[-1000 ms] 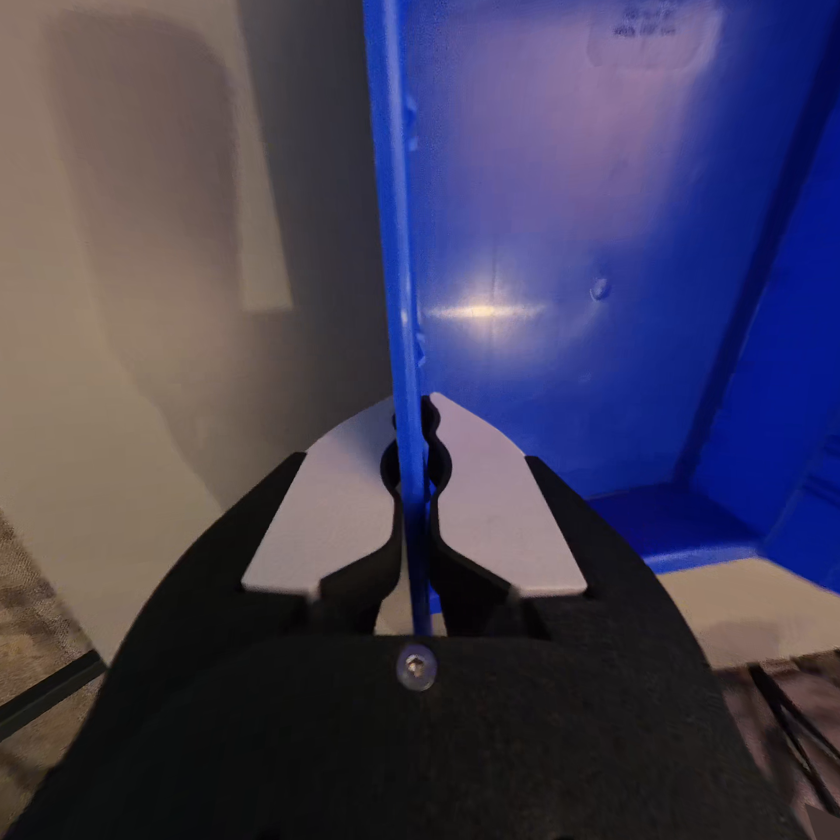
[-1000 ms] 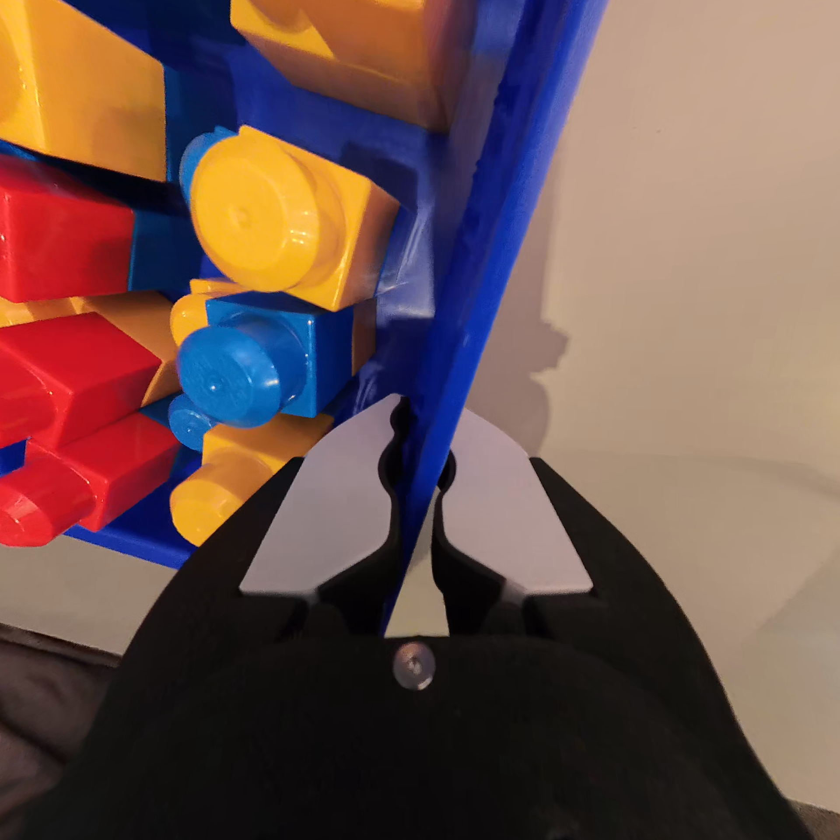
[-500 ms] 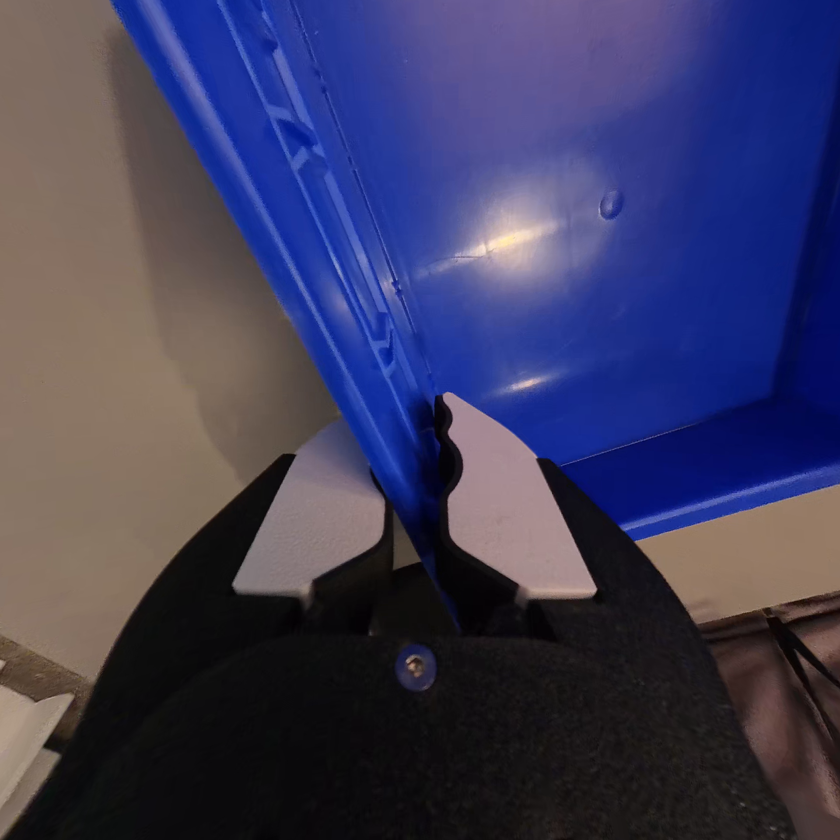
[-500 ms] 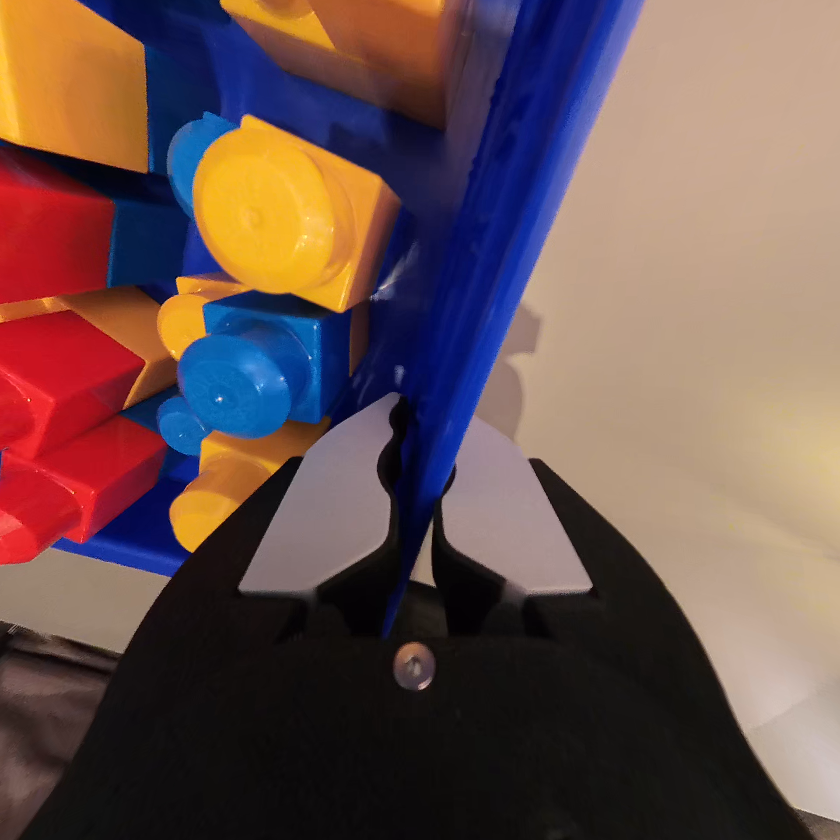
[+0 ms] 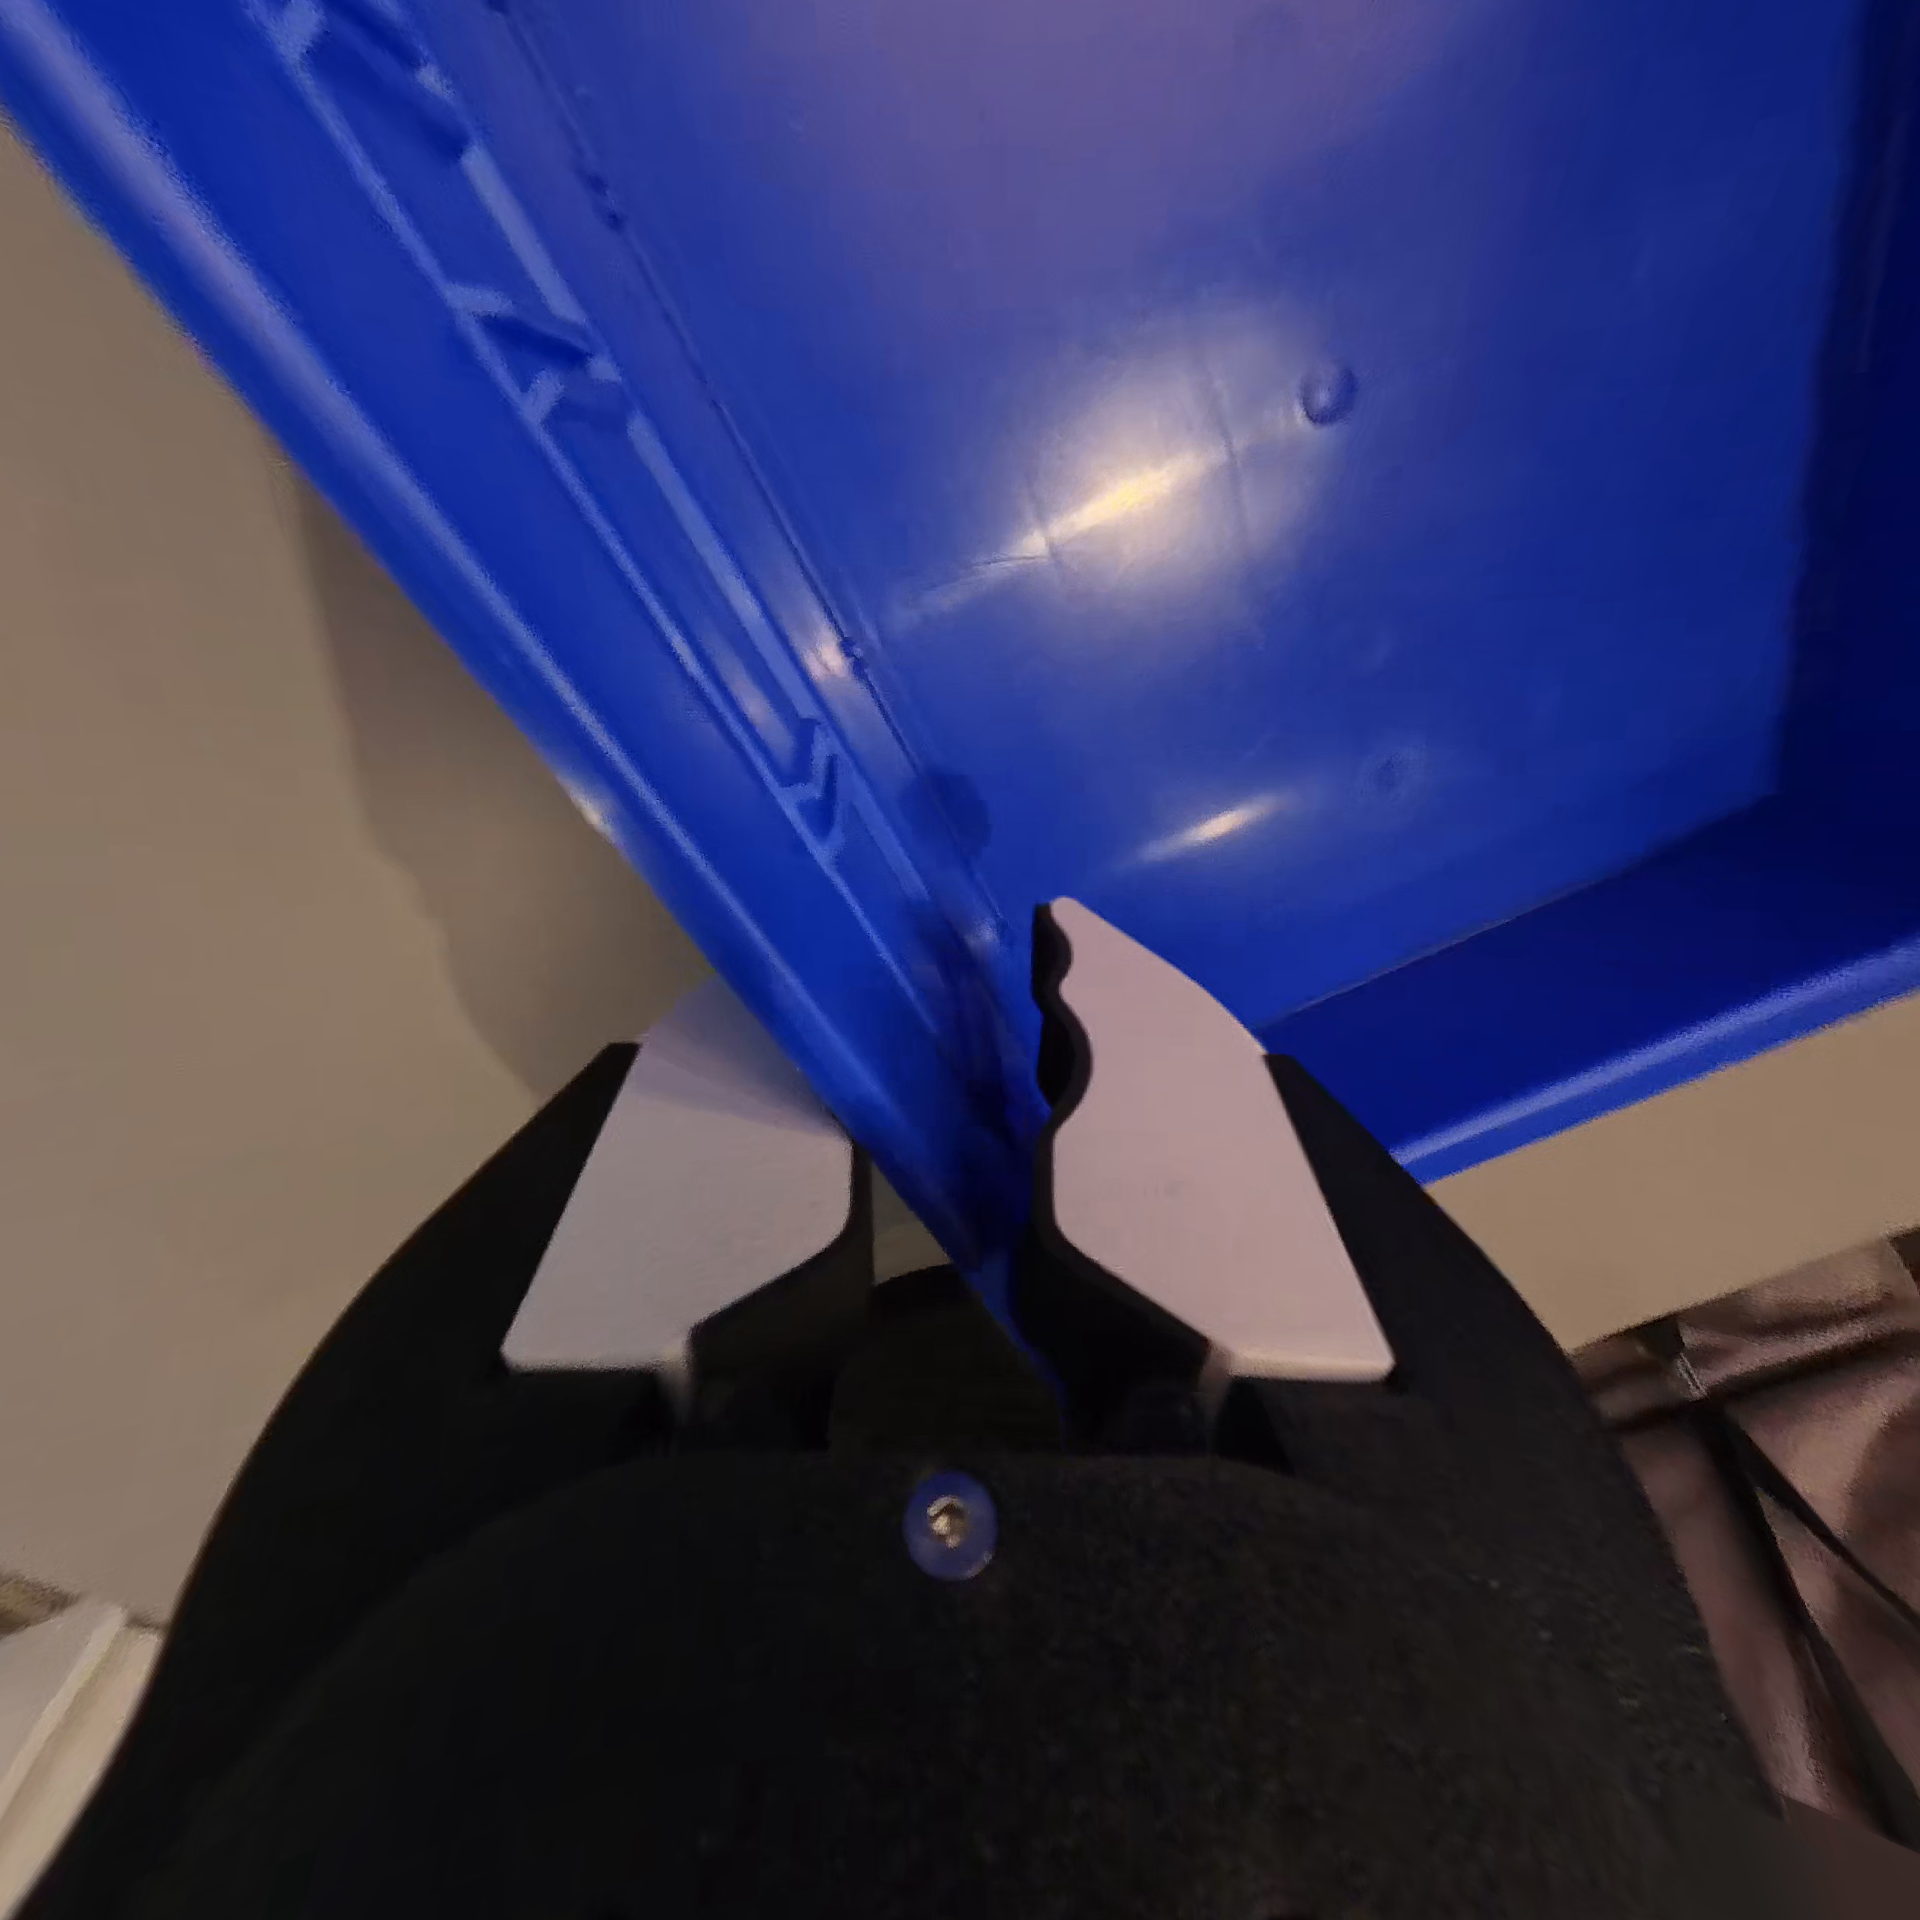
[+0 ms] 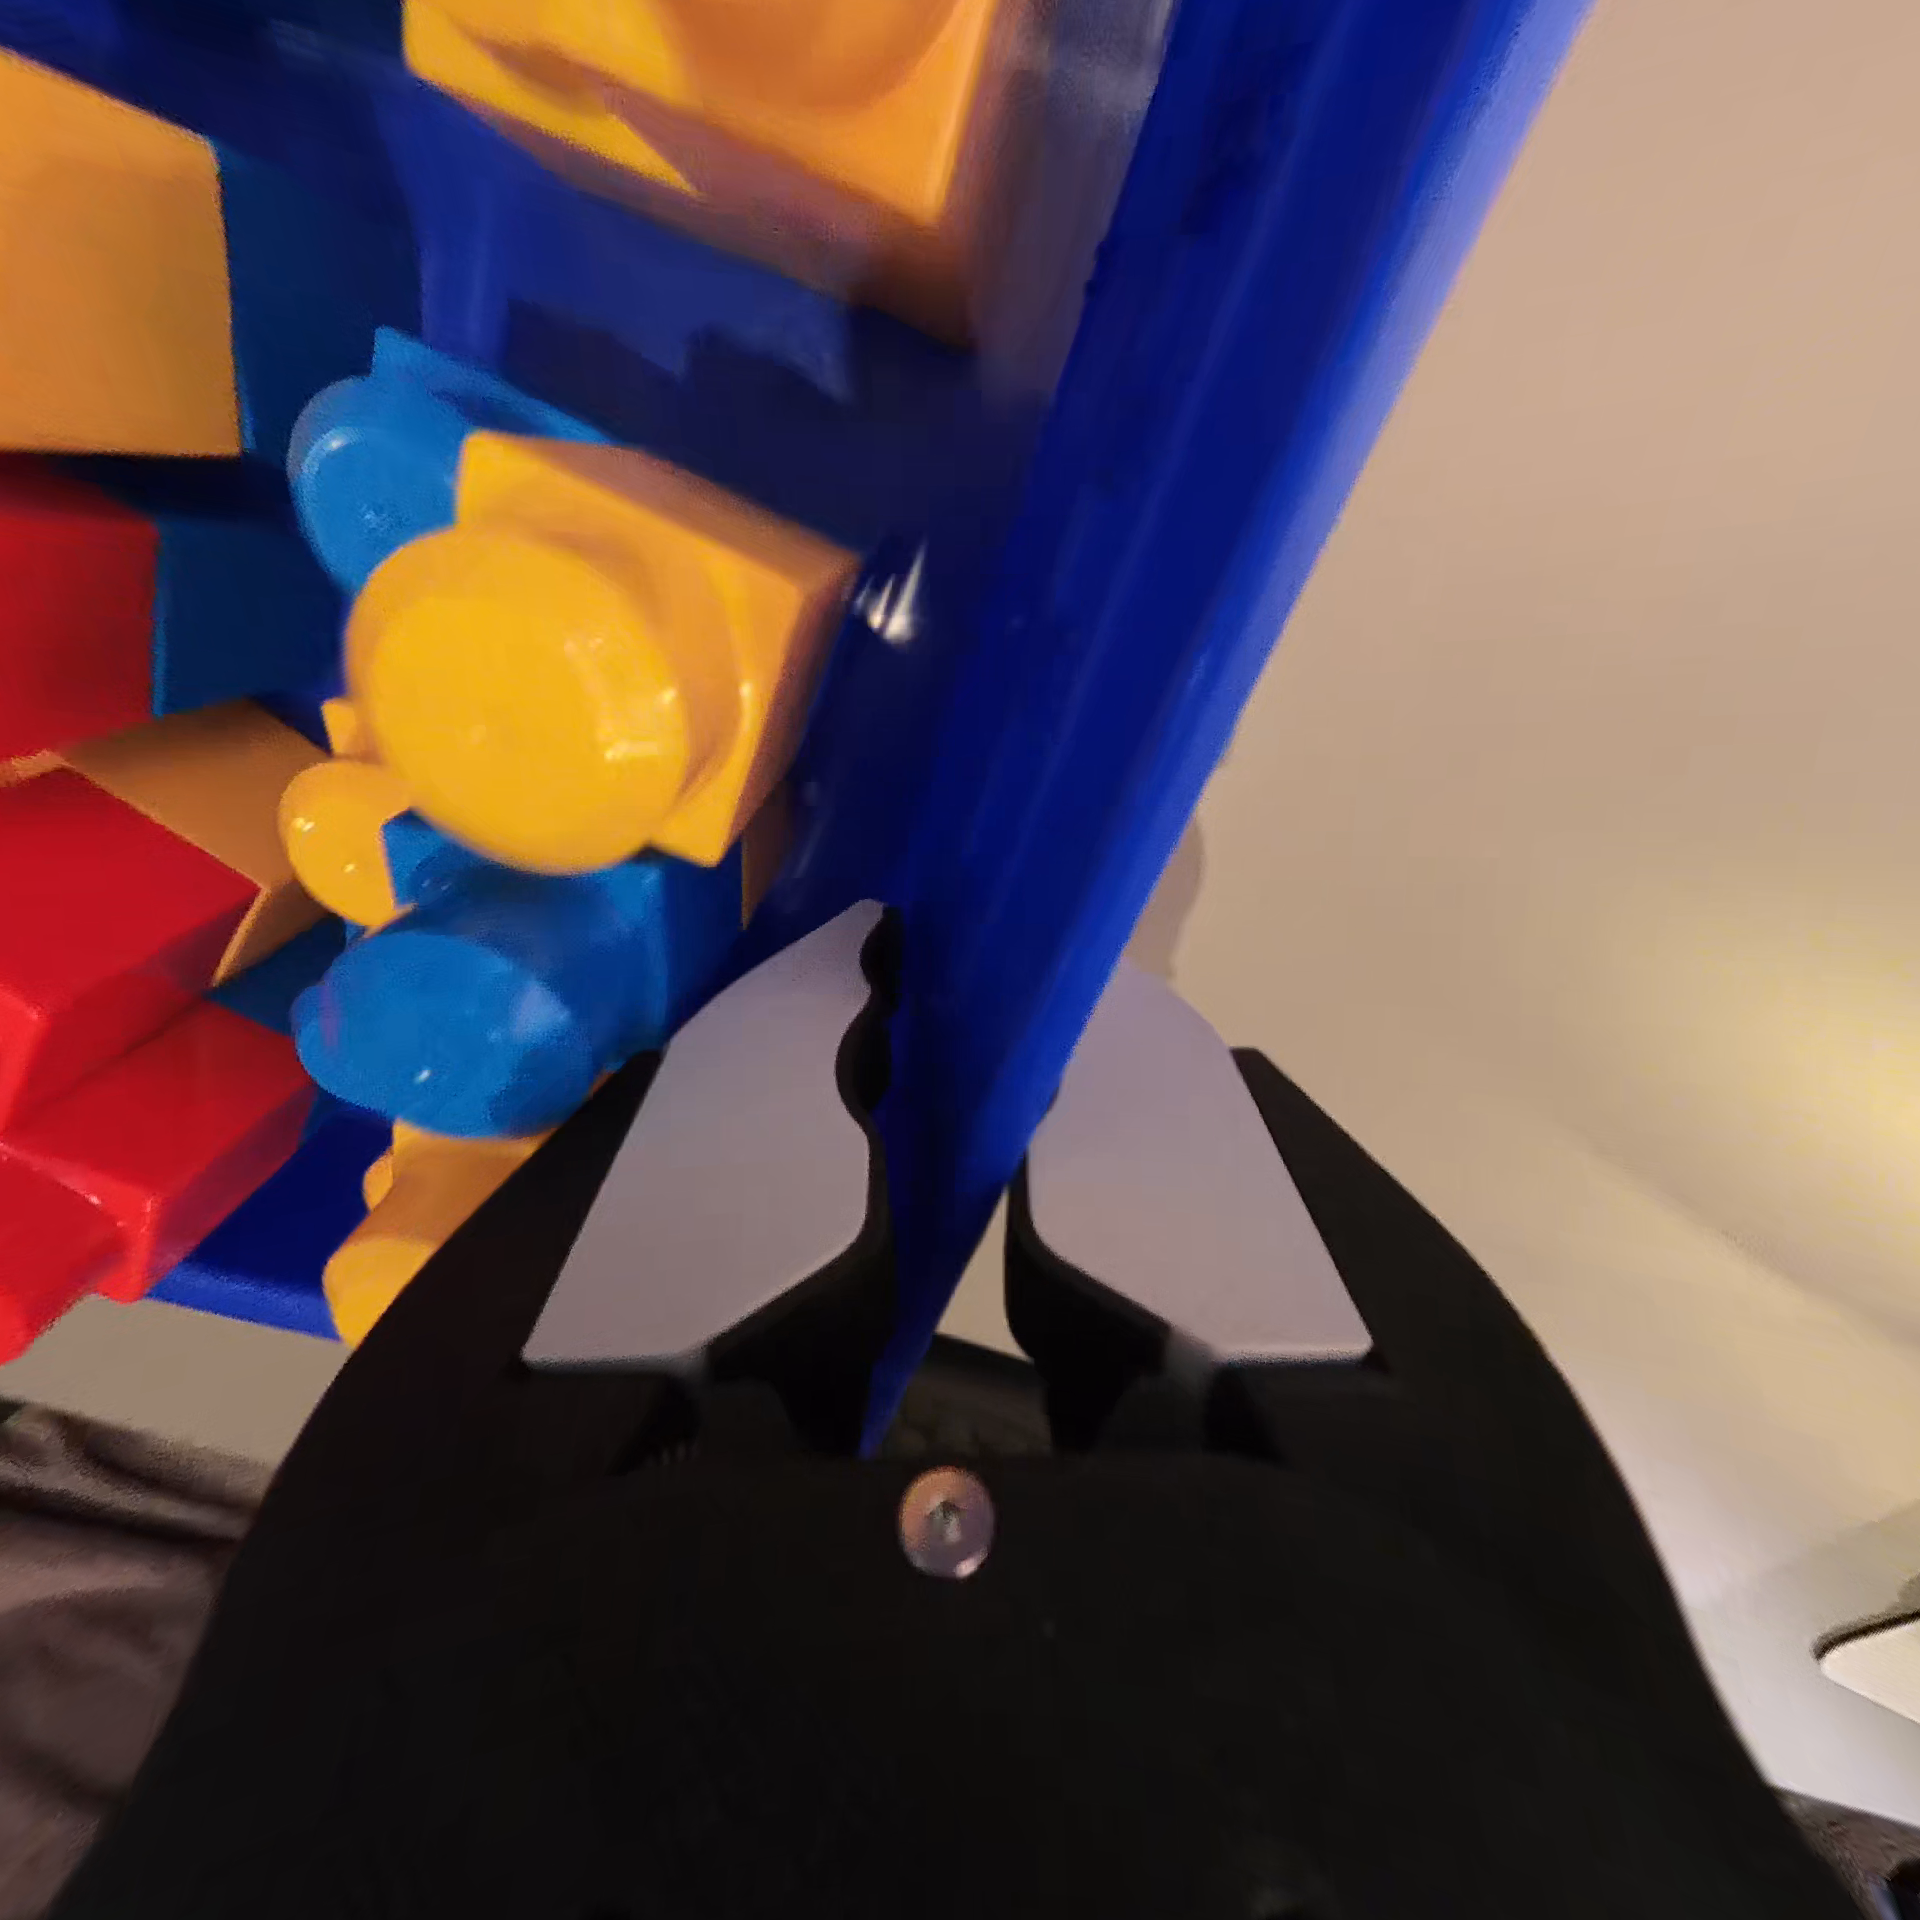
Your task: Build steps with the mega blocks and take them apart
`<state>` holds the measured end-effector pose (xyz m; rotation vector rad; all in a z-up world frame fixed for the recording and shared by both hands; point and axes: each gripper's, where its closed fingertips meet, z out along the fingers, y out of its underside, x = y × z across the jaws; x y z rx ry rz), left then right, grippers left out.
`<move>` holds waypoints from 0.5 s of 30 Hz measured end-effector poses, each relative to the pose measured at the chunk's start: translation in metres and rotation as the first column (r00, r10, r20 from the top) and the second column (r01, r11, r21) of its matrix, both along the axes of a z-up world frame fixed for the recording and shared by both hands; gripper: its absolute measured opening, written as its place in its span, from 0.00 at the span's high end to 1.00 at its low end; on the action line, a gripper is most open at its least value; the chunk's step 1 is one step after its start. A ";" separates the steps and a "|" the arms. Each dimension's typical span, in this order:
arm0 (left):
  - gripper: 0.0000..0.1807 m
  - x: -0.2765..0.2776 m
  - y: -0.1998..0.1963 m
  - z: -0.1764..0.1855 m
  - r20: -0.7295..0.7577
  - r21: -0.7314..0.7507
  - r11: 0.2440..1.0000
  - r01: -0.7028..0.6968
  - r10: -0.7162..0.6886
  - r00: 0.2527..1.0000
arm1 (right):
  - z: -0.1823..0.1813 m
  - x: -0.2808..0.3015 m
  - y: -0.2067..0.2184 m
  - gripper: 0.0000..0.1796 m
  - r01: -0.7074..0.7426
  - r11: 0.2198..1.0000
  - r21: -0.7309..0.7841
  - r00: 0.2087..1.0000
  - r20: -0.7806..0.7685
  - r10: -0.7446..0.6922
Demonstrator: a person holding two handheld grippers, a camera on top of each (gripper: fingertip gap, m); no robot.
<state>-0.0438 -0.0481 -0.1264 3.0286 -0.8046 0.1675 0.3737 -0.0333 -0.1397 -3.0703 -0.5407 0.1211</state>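
**Blue bin tipping, blocks sliding toward one end**

Blue plastic is filling both wrist views: each gripper is pinching one wall of a bin (image 5: 1195, 436) that is being held tilted. In the left wrist view the left gripper (image 5: 997, 1049) is clamping a ribbed wall running from 11 o'clock down into the fingers, and the part of the bin's inside seen here is bare and glossy. In the right wrist view the right gripper (image 6: 956, 1049) is gripping the opposite wall, which is rising toward 1 o'clock, and the blocks are piling up at 9 to 11 o'clock: a yellow block (image 6: 582, 686), a blue block (image 6: 468, 1018) under it, and red blocks (image 6: 114, 1039) at 9 o'clock. A pale table (image 6: 1558, 727) is showing beyond the bin at 3 o'clock.

The step in hand looks like pouring the blocks out to start building. Doing it well probably means tipping slowly and keeping both wrists turning together, so the wall is not twisting out of either grip and the blocks are spilling onto the table, not over its edge.

Both pairs of fingers are narrow, closed onto the thin wall. The left gripper's left finger (image 5: 717, 1164) is partly hidden behind that wall.
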 end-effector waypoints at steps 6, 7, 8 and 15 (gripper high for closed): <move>0.78 0.015 0.011 0.023 0.199 0.062 0.997 0.041 -0.052 0.979 | -0.009 -0.002 -0.005 0.96 0.052 0.989 -0.141 0.996 -0.066 -0.062; 0.79 0.015 0.016 0.031 0.243 0.089 0.996 0.021 -0.042 0.969 | -0.009 -0.001 -0.004 0.96 0.051 0.989 -0.142 0.996 -0.066 -0.061; 0.79 0.015 0.019 0.040 0.284 0.110 0.994 0.018 -0.049 0.958 | -0.009 0.001 -0.004 0.96 0.049 0.988 -0.144 0.996 -0.068 -0.060; 0.80 -0.024 0.041 0.117 0.504 0.352 0.923 -0.154 -0.049 0.862 | -0.009 0.039 -0.008 0.97 0.067 0.986 -0.154 0.993 -0.082 -0.081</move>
